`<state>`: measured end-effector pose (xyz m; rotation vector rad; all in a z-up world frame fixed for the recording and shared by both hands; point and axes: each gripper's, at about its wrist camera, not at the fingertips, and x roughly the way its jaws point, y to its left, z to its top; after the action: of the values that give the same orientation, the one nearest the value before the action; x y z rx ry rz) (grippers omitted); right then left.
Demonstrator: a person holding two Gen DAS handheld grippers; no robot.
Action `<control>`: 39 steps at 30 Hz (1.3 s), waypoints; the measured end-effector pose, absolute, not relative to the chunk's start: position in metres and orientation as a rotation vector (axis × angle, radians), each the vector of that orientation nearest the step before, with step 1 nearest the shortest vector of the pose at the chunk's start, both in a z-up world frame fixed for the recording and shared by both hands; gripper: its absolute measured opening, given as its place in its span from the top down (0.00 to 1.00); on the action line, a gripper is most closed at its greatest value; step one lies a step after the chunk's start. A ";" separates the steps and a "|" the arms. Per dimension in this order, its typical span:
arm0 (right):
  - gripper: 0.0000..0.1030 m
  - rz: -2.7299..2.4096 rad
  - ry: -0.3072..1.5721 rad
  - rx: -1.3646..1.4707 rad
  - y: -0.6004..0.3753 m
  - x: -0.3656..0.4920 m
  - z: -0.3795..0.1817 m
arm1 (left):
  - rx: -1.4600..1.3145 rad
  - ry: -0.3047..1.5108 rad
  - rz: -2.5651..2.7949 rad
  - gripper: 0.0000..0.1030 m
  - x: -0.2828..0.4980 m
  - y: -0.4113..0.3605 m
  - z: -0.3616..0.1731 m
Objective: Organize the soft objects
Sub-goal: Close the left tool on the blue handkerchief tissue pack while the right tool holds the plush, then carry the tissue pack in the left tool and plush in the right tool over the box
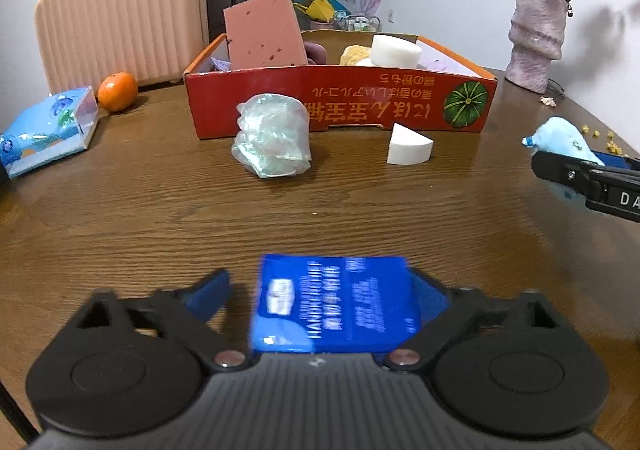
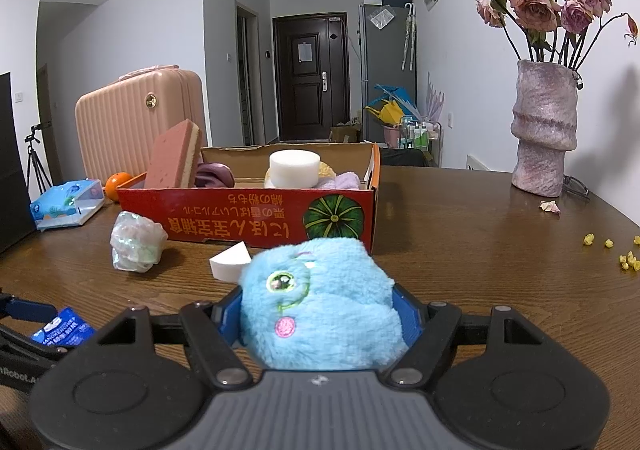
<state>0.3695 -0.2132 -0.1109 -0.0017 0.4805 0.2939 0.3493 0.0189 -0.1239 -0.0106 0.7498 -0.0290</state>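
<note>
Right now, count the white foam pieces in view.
2. A round foam block sits inside the red box; a wedge-shaped piece lies on the table in front of it. Others may be hidden inside.

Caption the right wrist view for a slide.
Right gripper clamps a blue plush toy before the red cardboard box of sponges on the wooden table.

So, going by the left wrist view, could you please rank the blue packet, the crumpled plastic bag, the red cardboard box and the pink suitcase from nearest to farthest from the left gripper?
1. Blue packet: between the left gripper fingers.
2. Crumpled plastic bag: mid-table, slightly left of centre.
3. Red cardboard box: right behind the bag.
4. Pink suitcase: far left, beyond the box.
</note>
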 end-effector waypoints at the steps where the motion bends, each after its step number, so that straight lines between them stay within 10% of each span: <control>1: 0.30 0.294 0.481 -0.002 -0.213 0.370 -0.111 | -0.015 0.753 -0.032 0.25 0.350 0.020 -0.124; 39: 0.30 0.302 0.351 0.001 -0.184 0.374 -0.104 | -0.061 0.501 0.043 0.28 0.356 0.030 -0.074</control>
<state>0.3745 -0.1840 -0.1043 0.0015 0.3511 0.3017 0.3564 0.0302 -0.0743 -0.0610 0.5006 0.0432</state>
